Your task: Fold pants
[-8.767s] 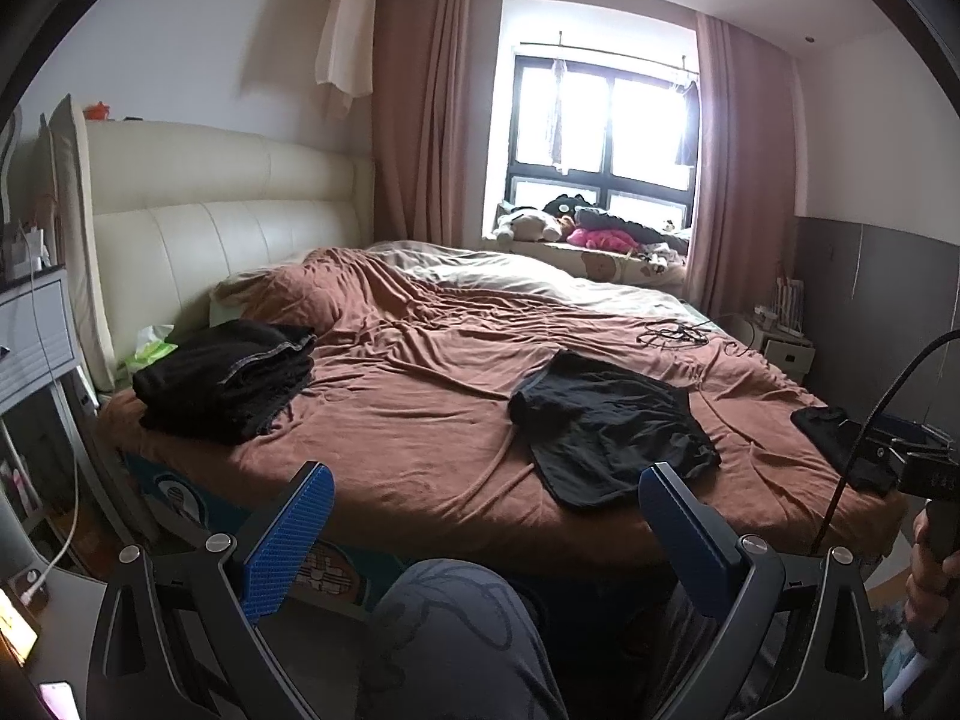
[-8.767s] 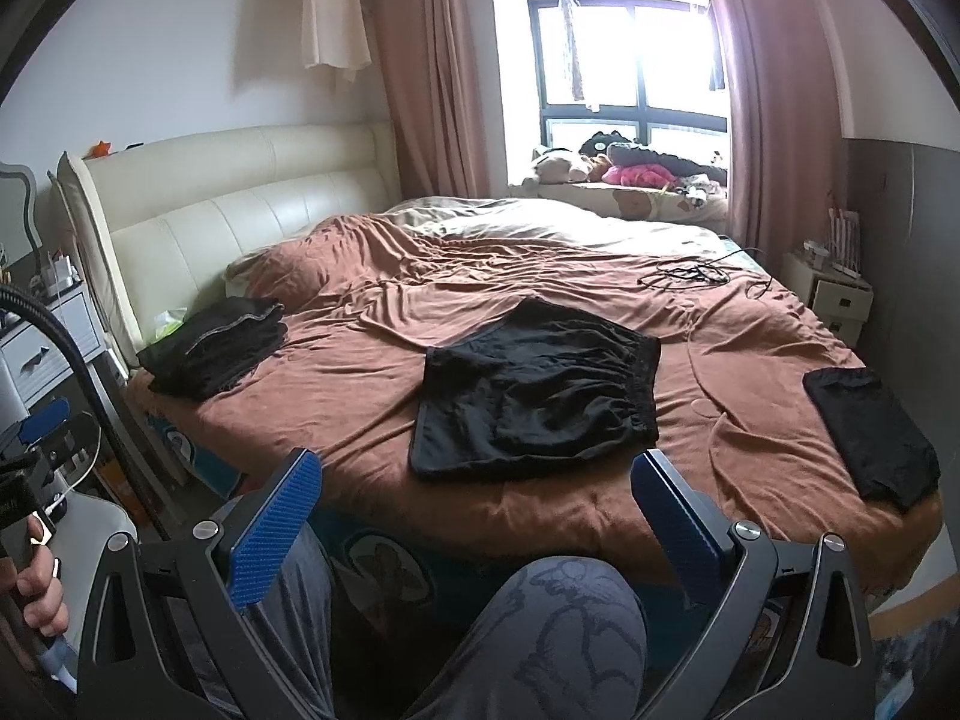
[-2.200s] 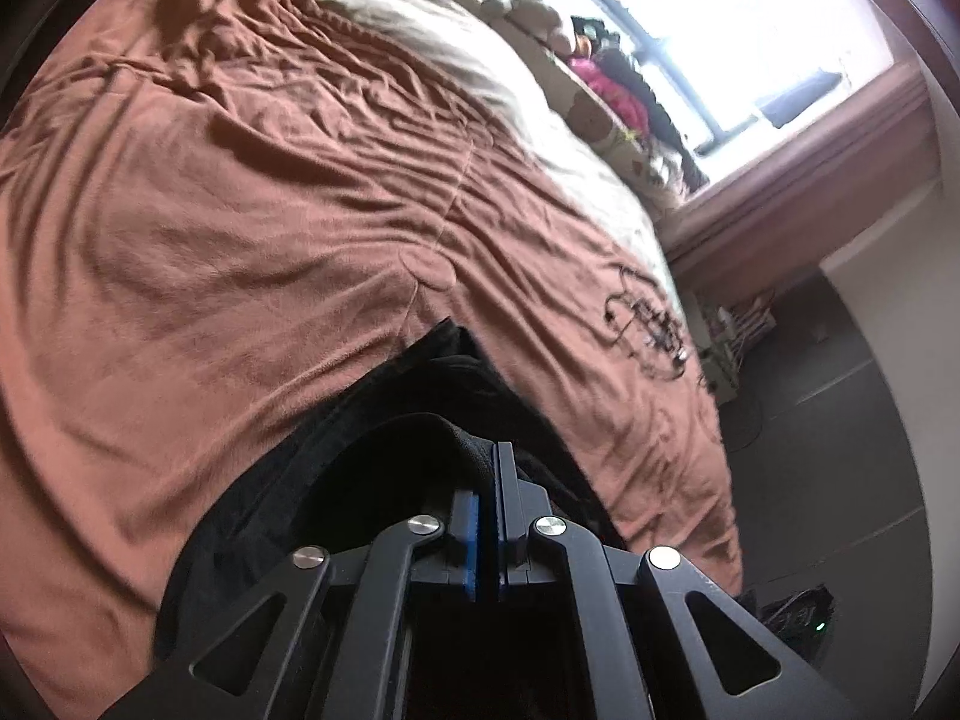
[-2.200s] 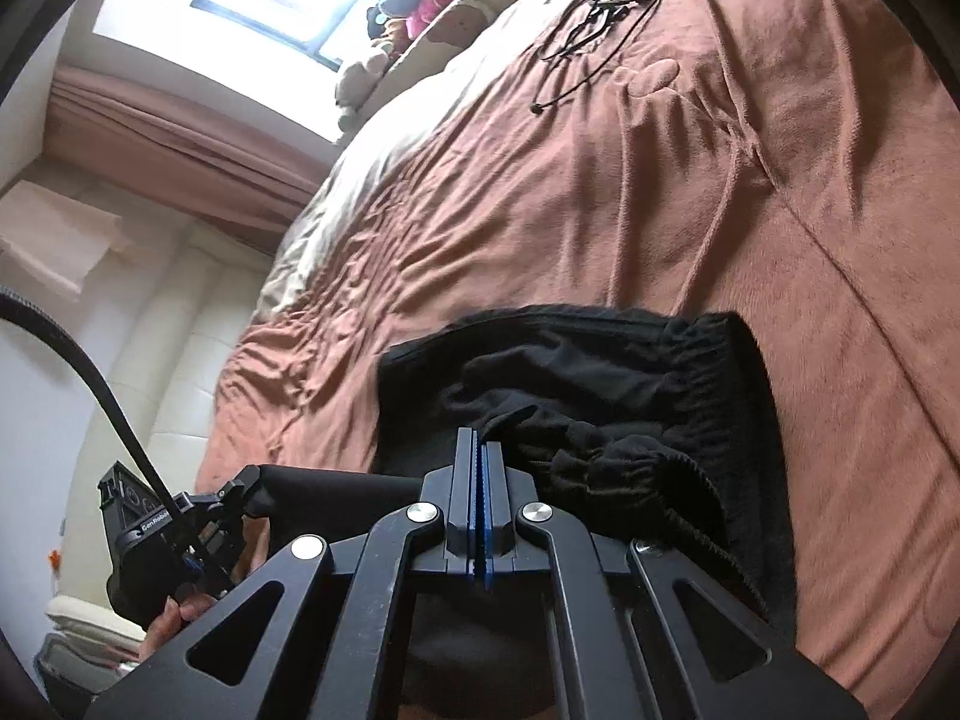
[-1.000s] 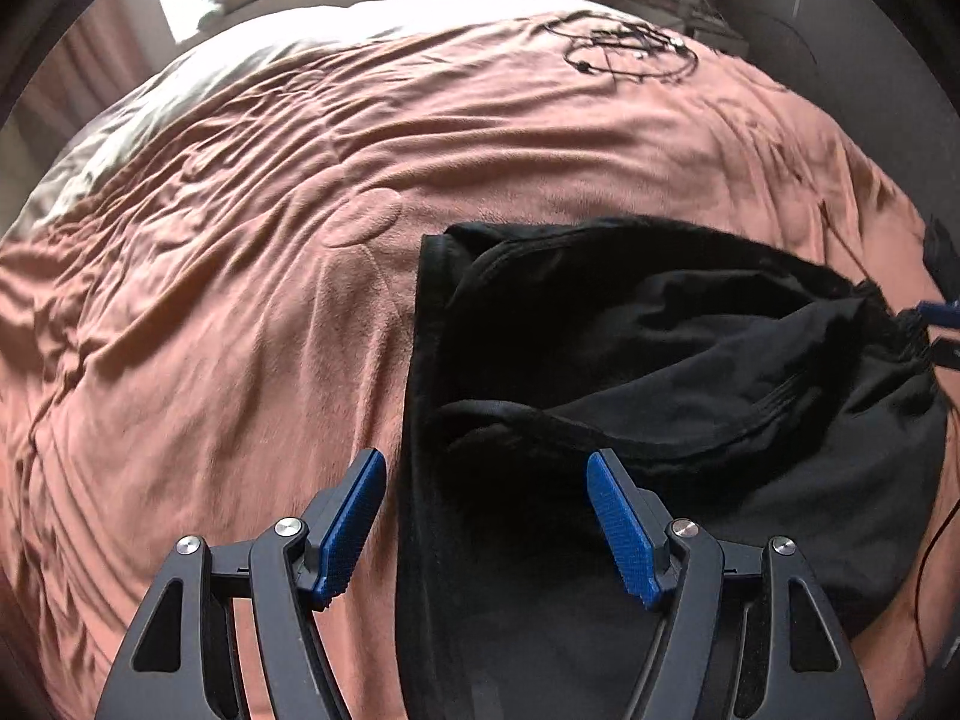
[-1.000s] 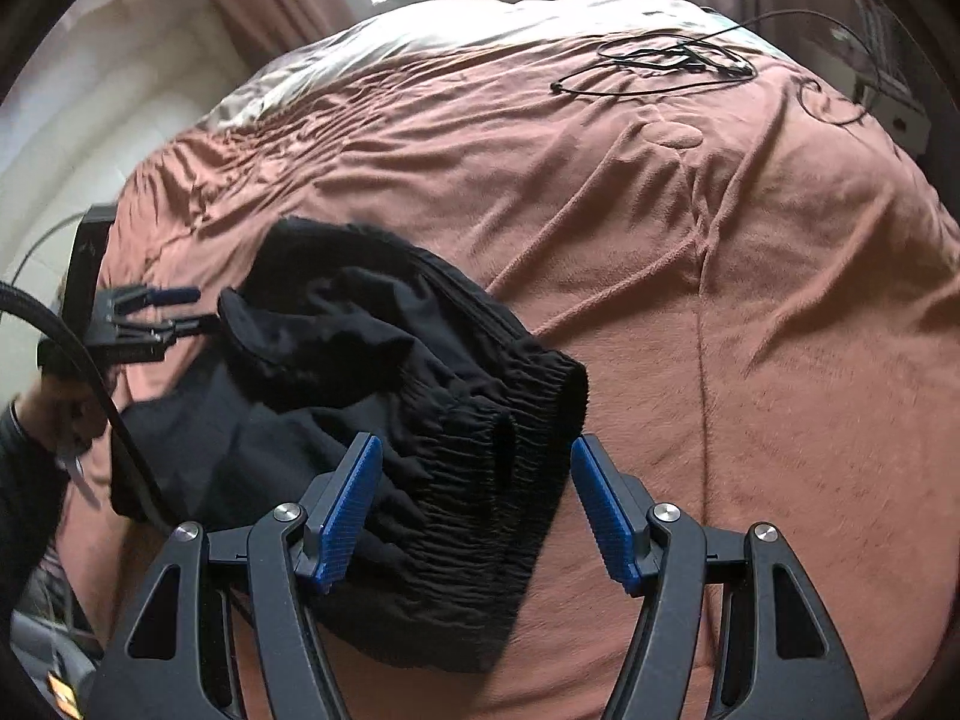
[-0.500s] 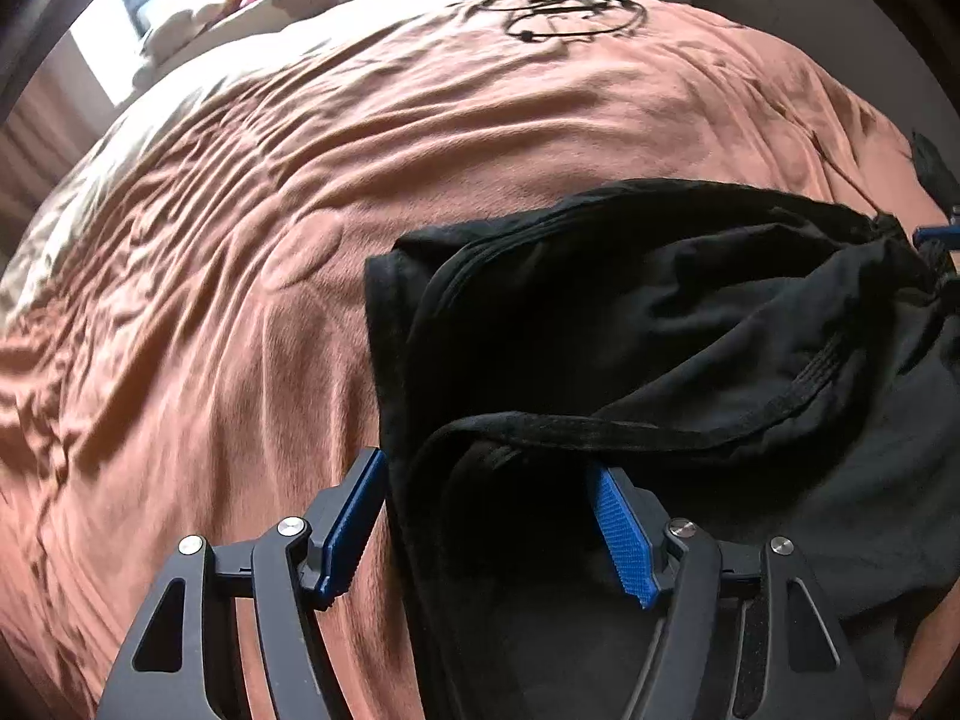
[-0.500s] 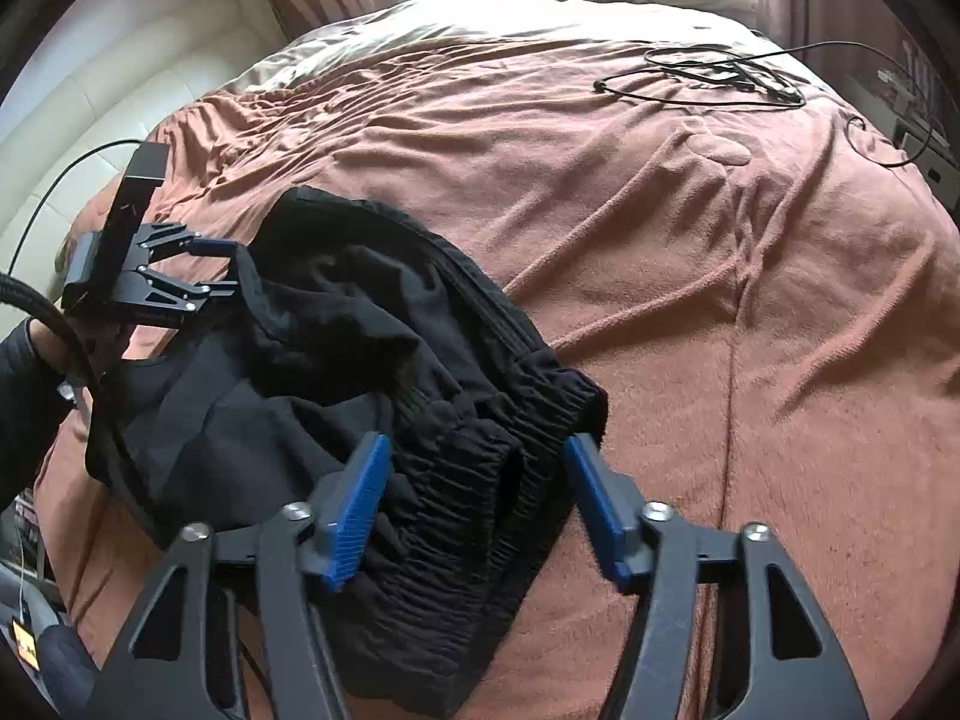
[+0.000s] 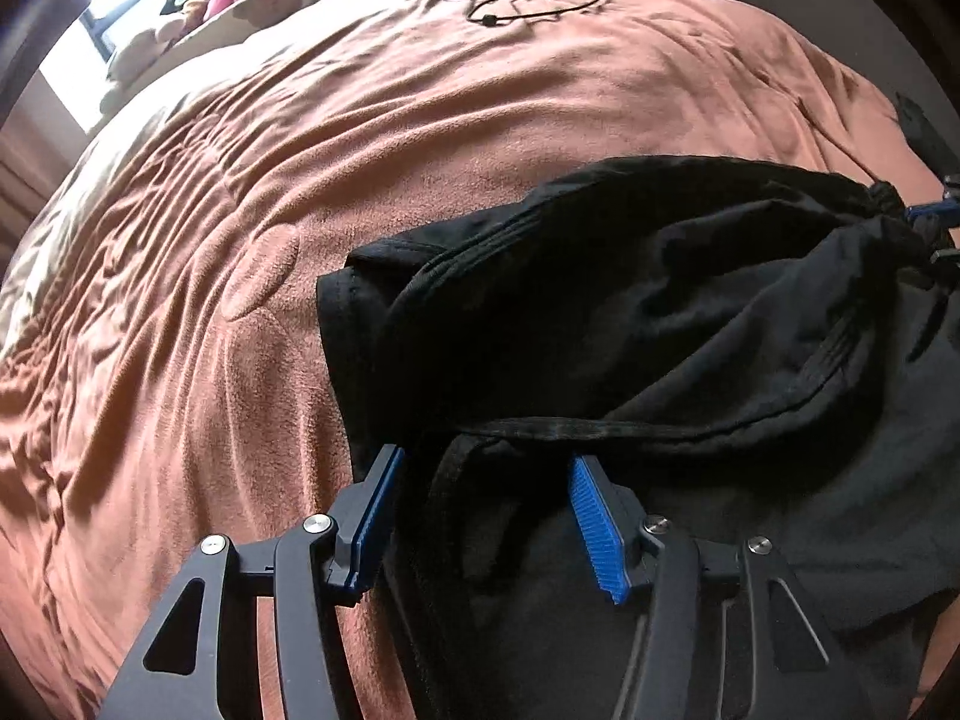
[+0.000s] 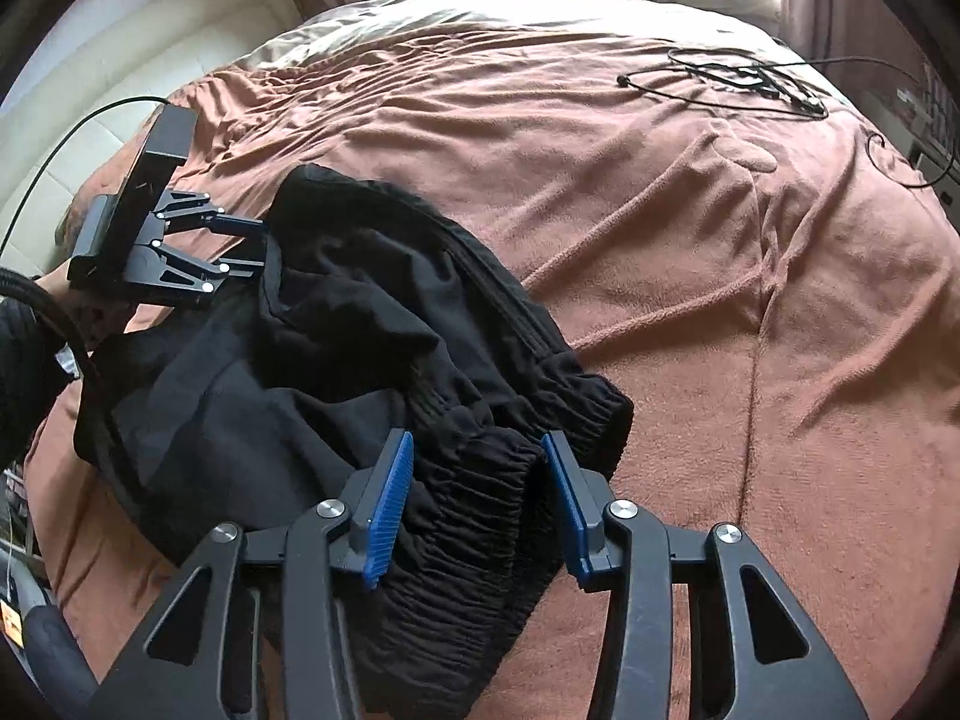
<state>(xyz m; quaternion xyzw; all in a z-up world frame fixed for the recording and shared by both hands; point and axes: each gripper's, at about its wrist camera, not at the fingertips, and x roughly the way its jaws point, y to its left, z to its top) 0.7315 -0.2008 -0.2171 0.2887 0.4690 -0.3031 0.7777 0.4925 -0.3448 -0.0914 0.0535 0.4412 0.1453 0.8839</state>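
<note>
1. While no brand, label or readable writing shows anywhere on them, the black pants lie rumpled and partly folded over themselves on the brown blanket of the bed, near its front edge.
2. Their fabric is matte black; a gathered elastic waistband bunches up at the end by the right gripper, and a stitched hem runs across the end by the left gripper.
3. Around the hem corner, the left gripper has its blue fingers about half apart; they have just been closing, cloth lies between them, and the pads do not yet pinch it.
4. Over the waistband, the right gripper stands somewhat narrower, also just closing, with the gathered band between its fingers but not clamped.
5. Farther back on the blanket lies a tangled black cable.
</note>
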